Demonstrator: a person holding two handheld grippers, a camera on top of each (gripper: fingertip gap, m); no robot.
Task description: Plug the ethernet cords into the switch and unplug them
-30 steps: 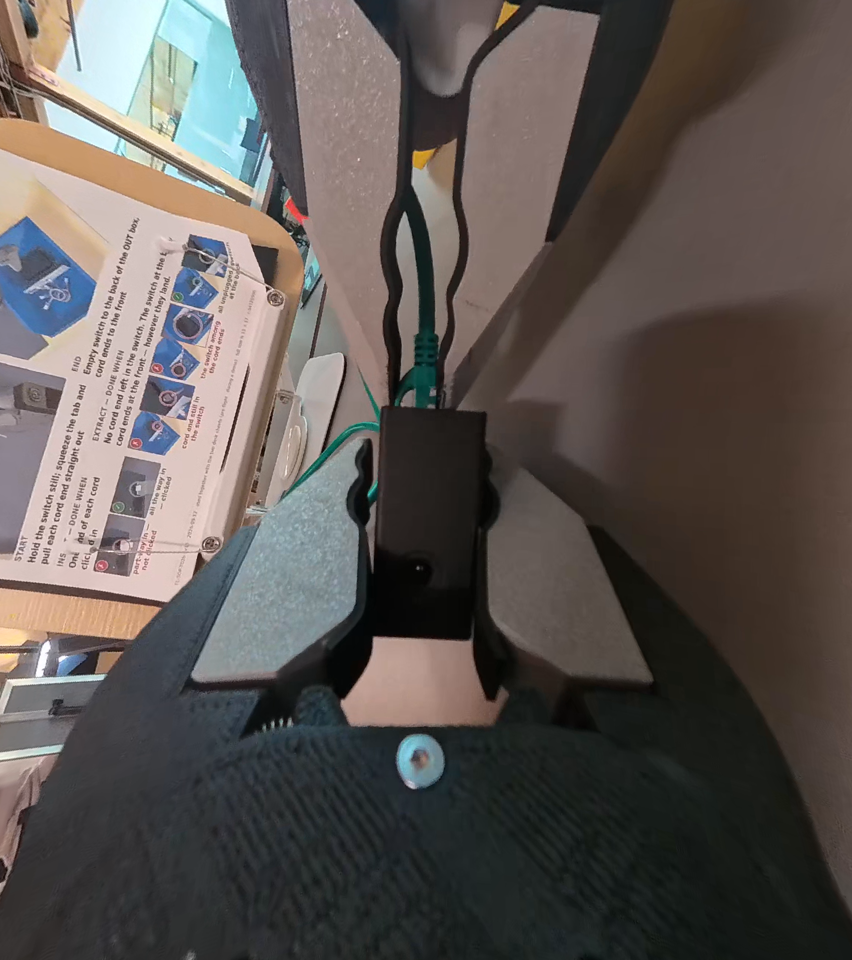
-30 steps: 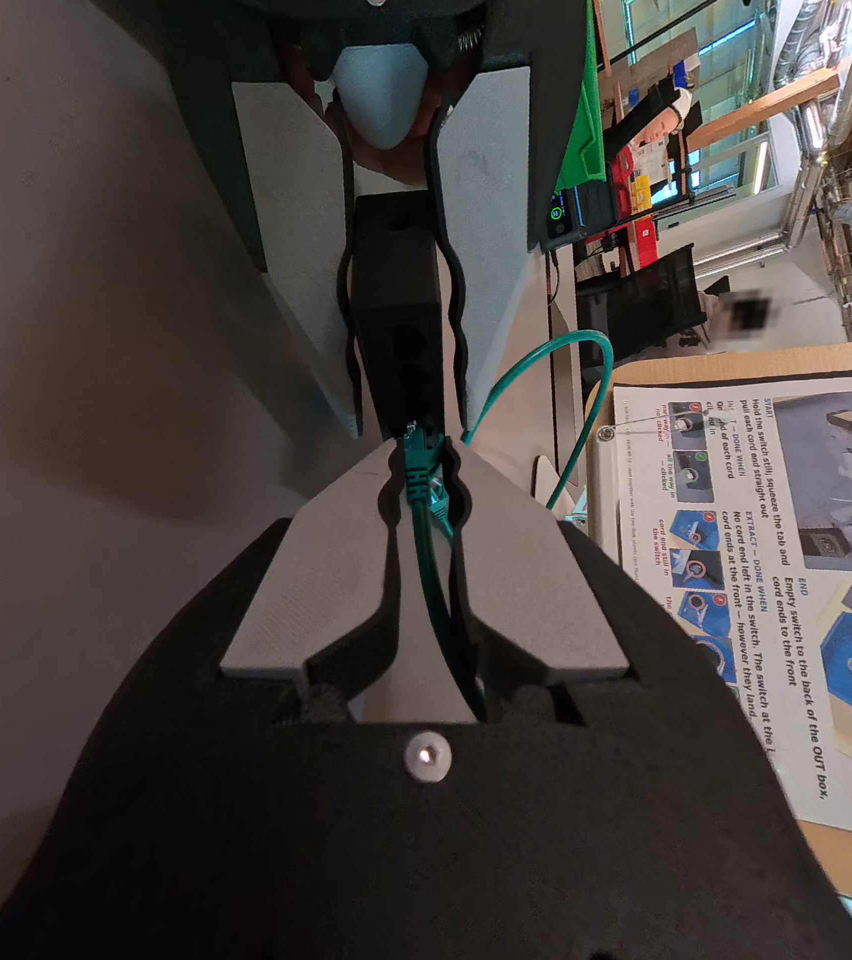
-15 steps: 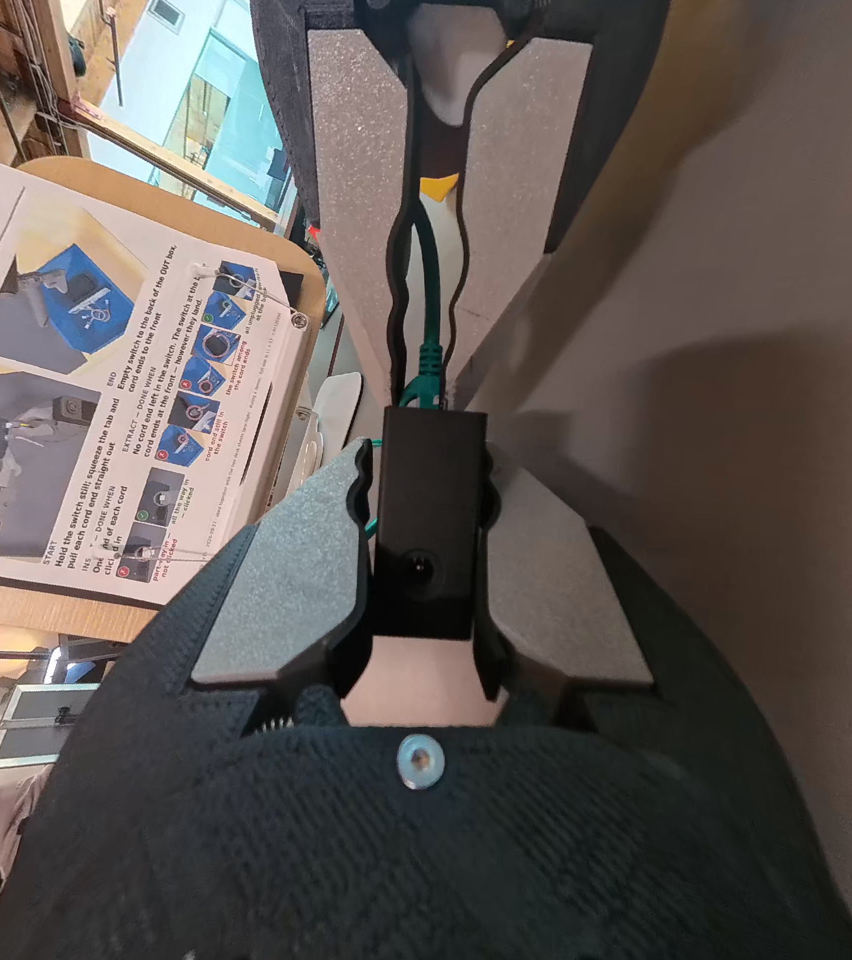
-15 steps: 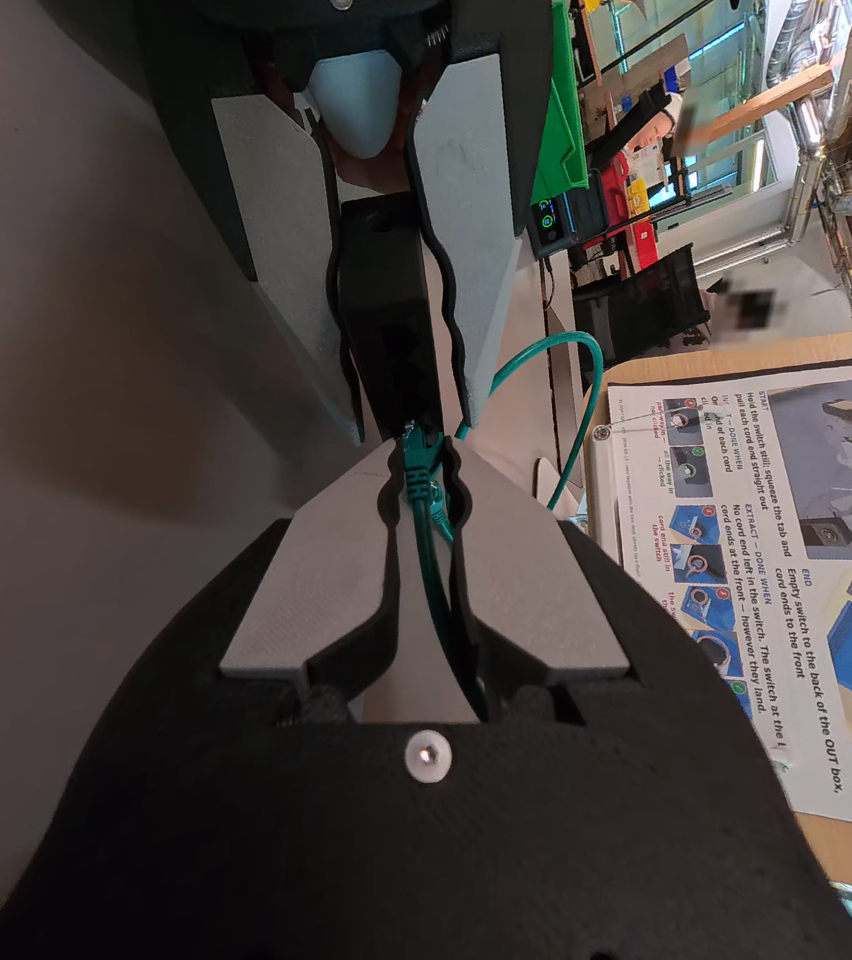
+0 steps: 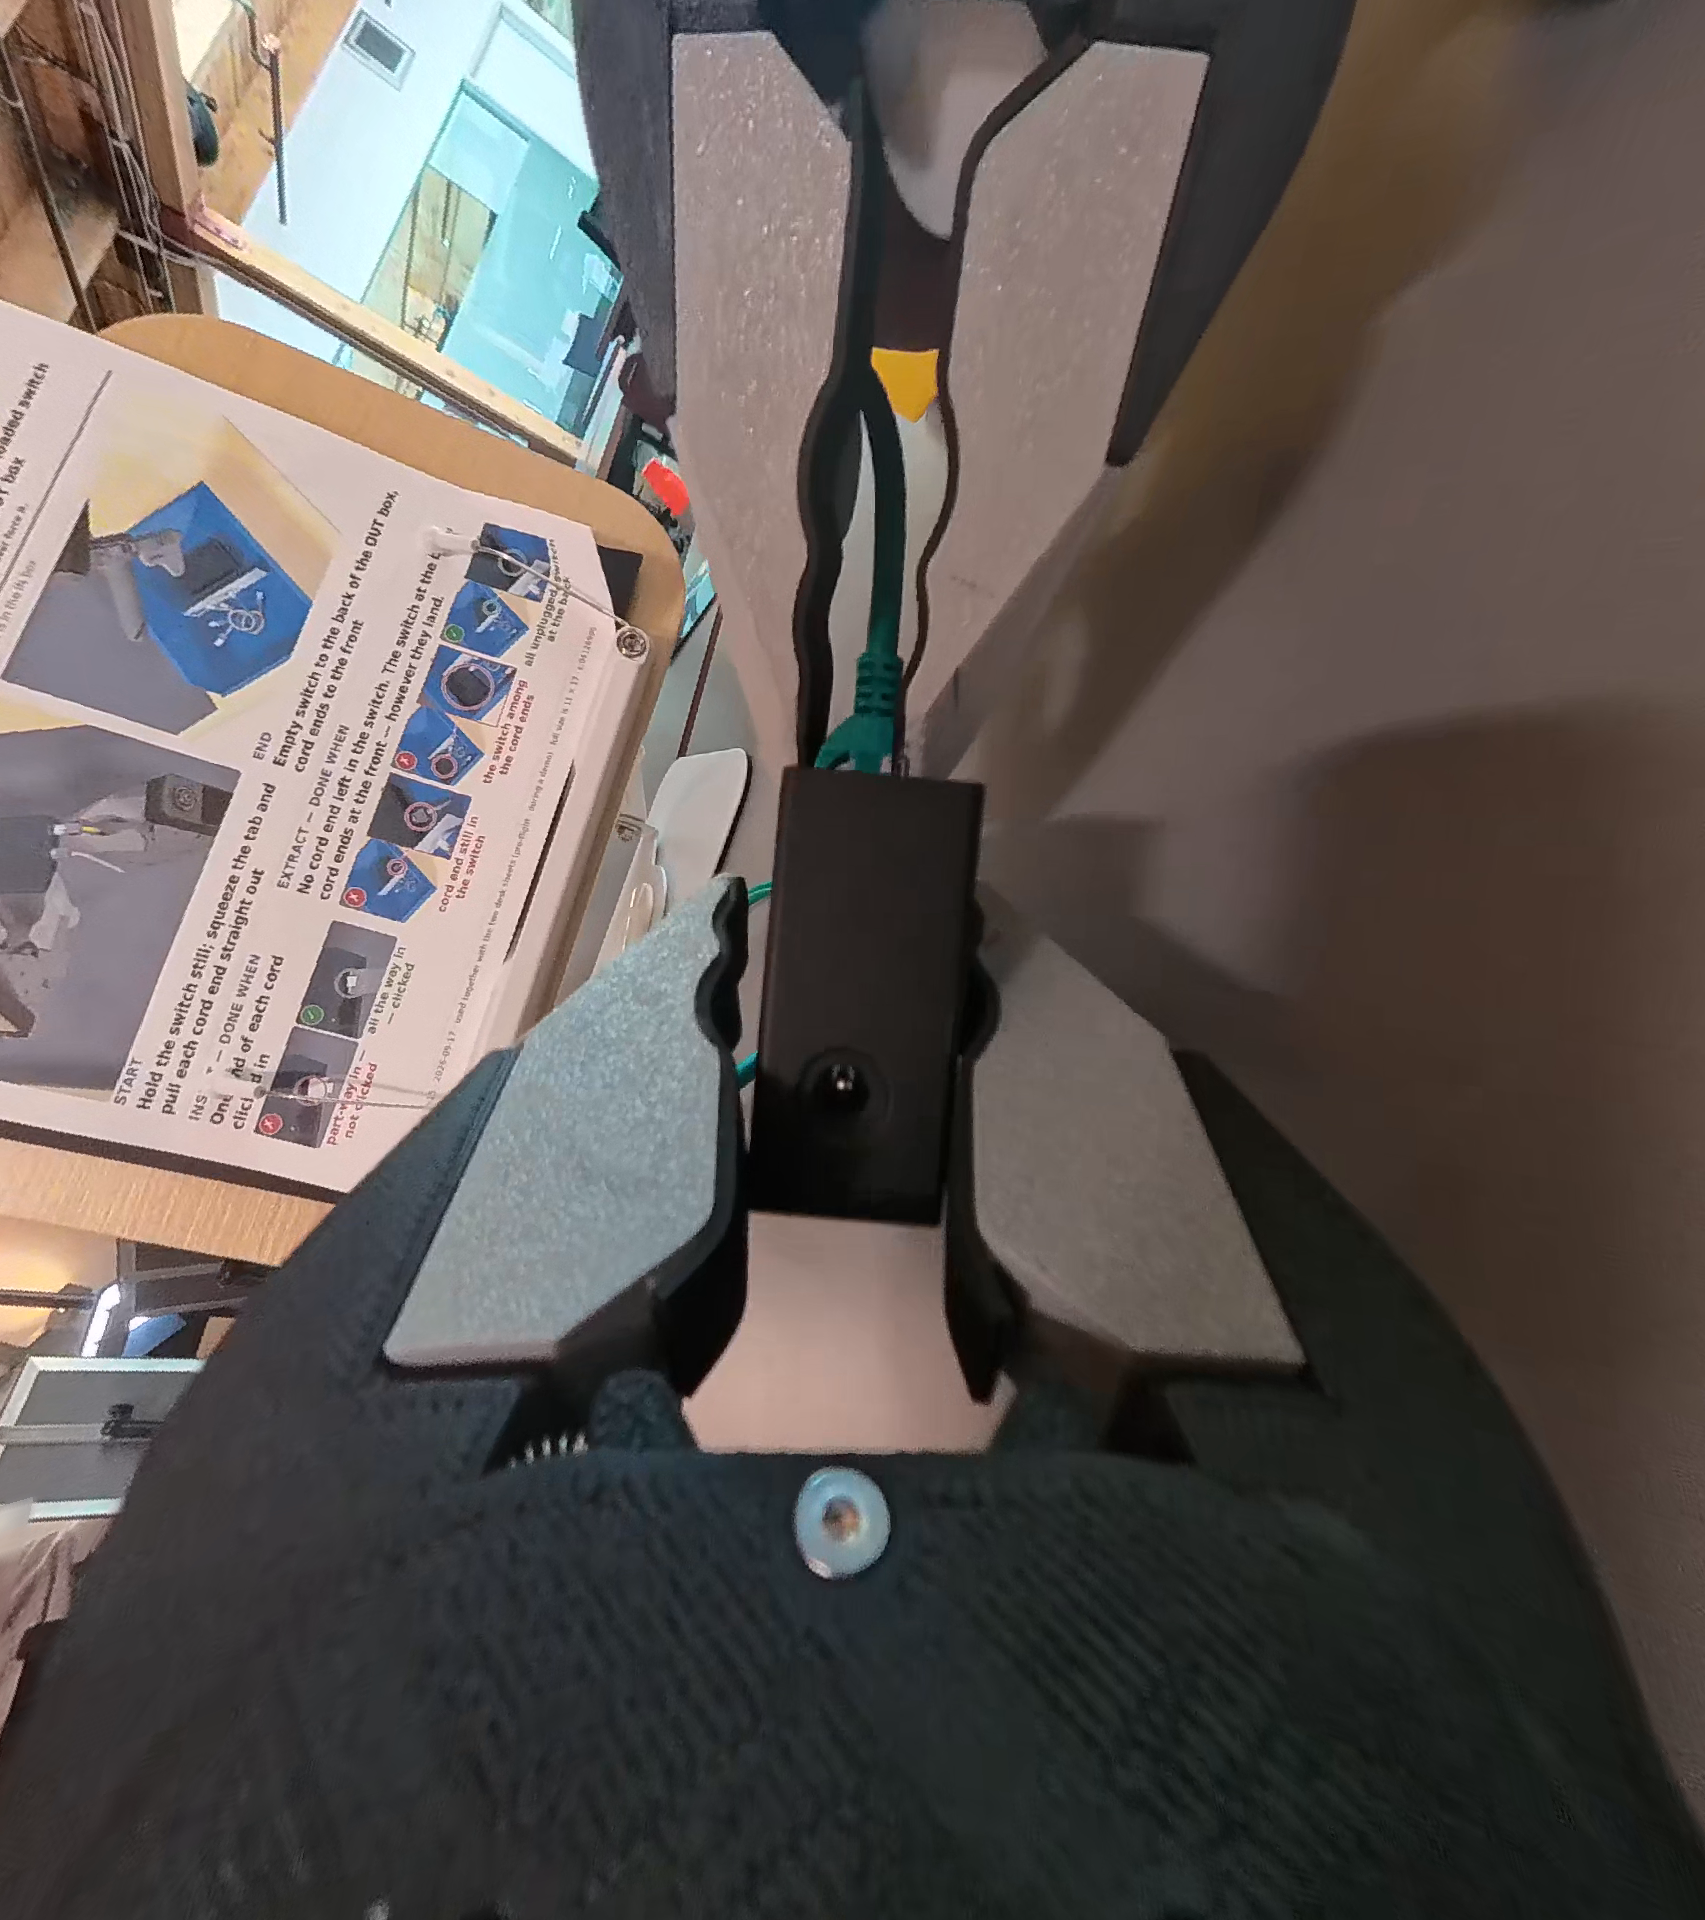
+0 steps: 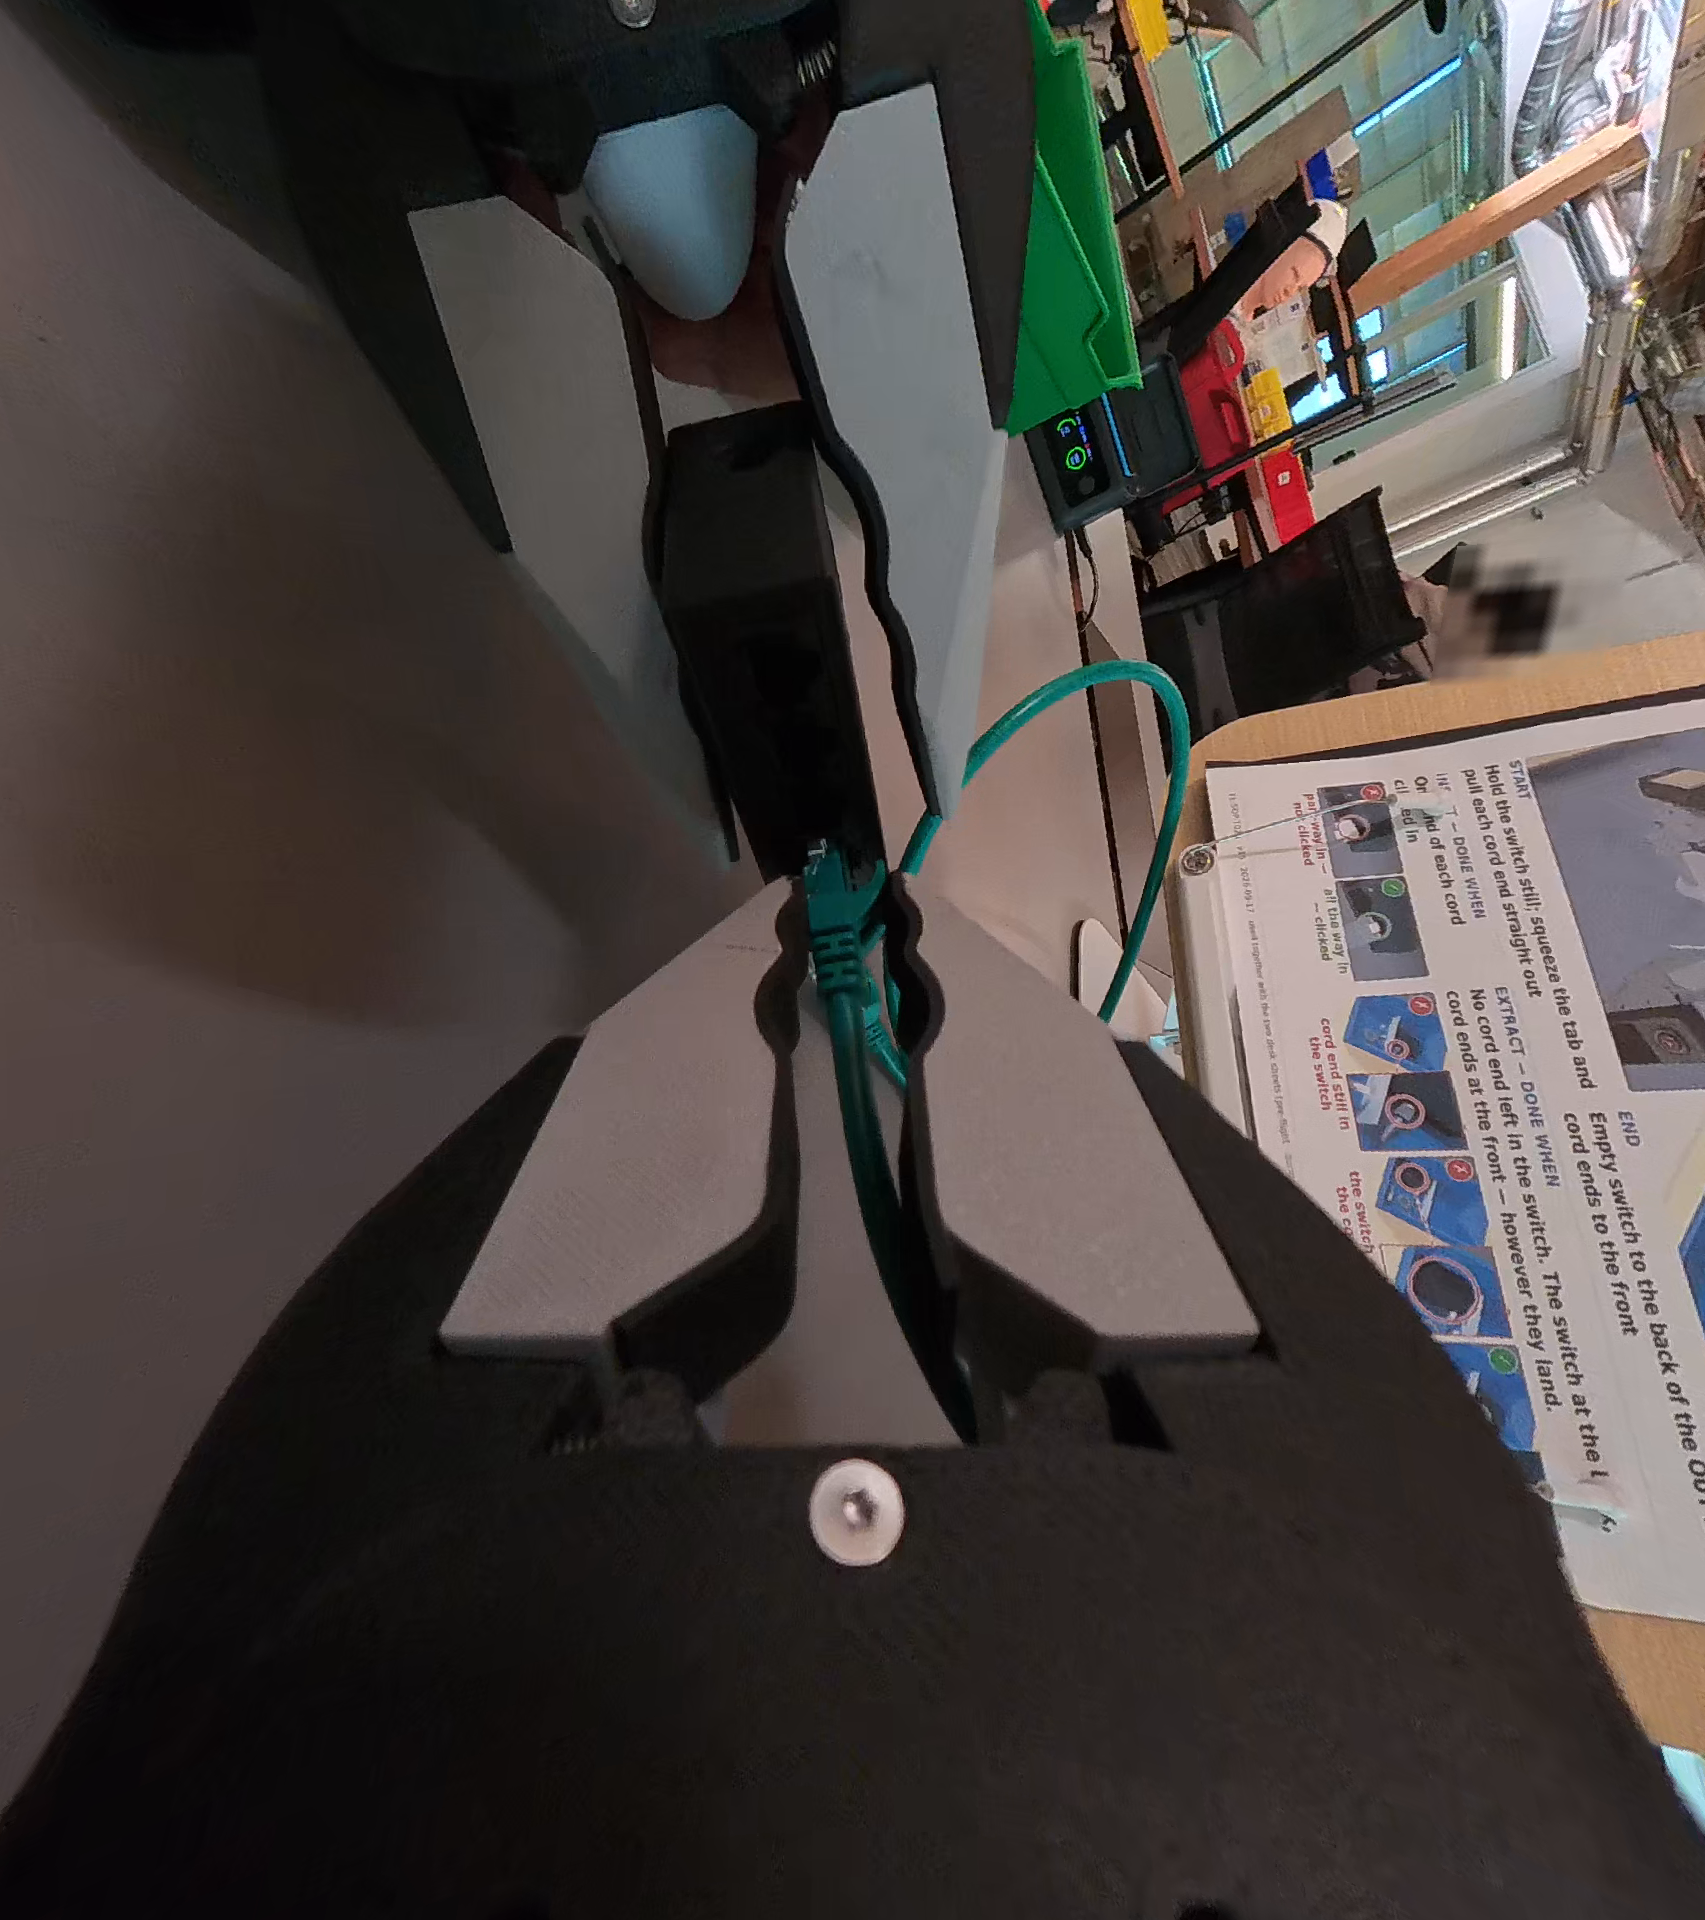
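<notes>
In the left wrist view my left gripper (image 5: 858, 935) is shut on the black switch (image 5: 869, 987) and holds it end-on. The green ethernet cord (image 5: 879, 644) meets the switch's far face. My right gripper (image 5: 863, 717) faces it, shut on that cord's plug. In the right wrist view my right gripper (image 6: 843, 914) clamps the green cord (image 6: 858, 1091) at its plug, which sits at the port face of the switch (image 6: 754, 644). I cannot tell how deep the plug sits. The left gripper (image 6: 817, 790) holds the switch from the far side.
A second green cord (image 6: 1165, 790) loops out to the right of the switch. An instruction sheet on a wooden board (image 5: 204, 779) (image 6: 1554, 1091) stands beside the grippers. The grey table surface (image 5: 1502, 727) (image 6: 152, 727) lies on the other side. A green bin (image 6: 1076, 260) sits behind. The tips of both grippers are at nearly the same place.
Both grippers keep their holds. The pair has swung slightly, so the sheet and background have shifted in both views. The plug stays at the switch's port face.
</notes>
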